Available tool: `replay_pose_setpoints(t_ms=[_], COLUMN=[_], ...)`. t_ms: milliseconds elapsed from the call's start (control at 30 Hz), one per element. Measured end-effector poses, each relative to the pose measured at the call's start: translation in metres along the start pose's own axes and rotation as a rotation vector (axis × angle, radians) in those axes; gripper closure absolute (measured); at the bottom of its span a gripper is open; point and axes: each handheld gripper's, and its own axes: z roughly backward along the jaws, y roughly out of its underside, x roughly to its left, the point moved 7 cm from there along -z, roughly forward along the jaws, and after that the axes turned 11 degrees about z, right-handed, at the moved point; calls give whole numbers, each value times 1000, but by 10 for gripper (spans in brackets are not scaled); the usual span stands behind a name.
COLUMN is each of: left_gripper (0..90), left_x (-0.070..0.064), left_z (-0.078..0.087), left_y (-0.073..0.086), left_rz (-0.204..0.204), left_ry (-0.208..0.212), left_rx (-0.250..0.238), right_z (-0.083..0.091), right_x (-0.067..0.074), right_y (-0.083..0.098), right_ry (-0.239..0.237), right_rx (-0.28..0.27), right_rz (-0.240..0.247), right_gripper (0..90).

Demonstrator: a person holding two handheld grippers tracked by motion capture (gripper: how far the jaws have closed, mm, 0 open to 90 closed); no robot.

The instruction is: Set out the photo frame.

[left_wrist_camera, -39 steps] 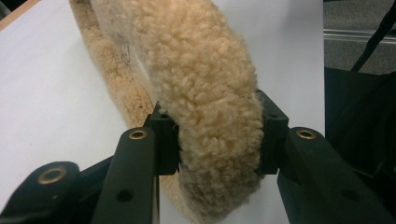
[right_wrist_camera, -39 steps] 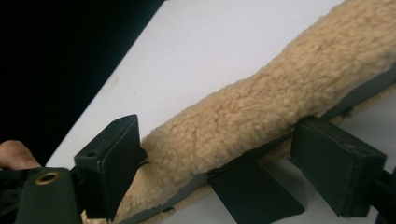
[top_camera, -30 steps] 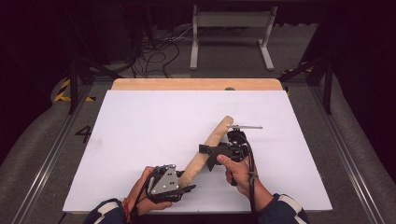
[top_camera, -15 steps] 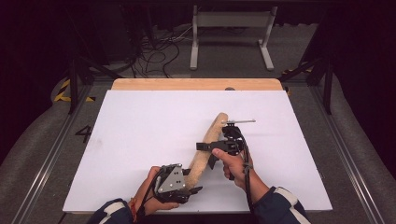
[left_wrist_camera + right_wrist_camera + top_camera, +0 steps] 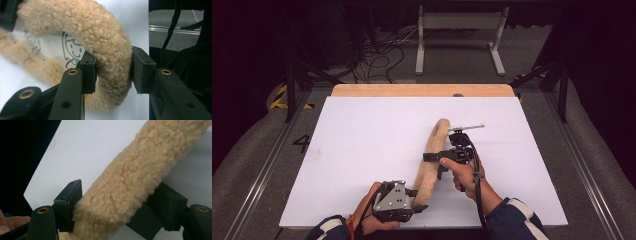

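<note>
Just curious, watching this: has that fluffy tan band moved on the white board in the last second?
Yes. The fleece band has bent; its far end swung left, away from the metal rod.

A dark figure "4" point(image 5: 302, 143) is painted on the grey floor point(image 5: 257, 165) just left of the desk point(image 5: 362, 130). In the left gripper view a line-drawn cartoon face point(image 5: 72, 48), possibly a logo, stands on white material; no words are legible.

White sheet point(image 5: 362, 150) covers table; wooden strip point(image 5: 422, 90) along far edge. Grey metal stand point(image 5: 459, 22) on floor beyond, tangled cables point(image 5: 379, 50) left of it.
</note>
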Motion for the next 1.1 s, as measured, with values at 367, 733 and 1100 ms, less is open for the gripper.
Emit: replay_pose_setpoints(t_ms=[367, 733, 1100], left_gripper=[460, 264, 265], left_x=[-4, 30, 58], left_z=[-7, 48, 68], left_y=[0, 34, 43], left_rz=[-5, 150, 216], left_ry=[6, -110, -182], left_rx=[50, 33, 4], right_z=[3, 15, 25], right_x=[5, 4, 17], right_y=[-7, -12, -23], right_ry=[82, 85, 45], right_rx=[90, 154, 246], right_rz=[72, 173, 391], right_gripper=[398, 611, 663])
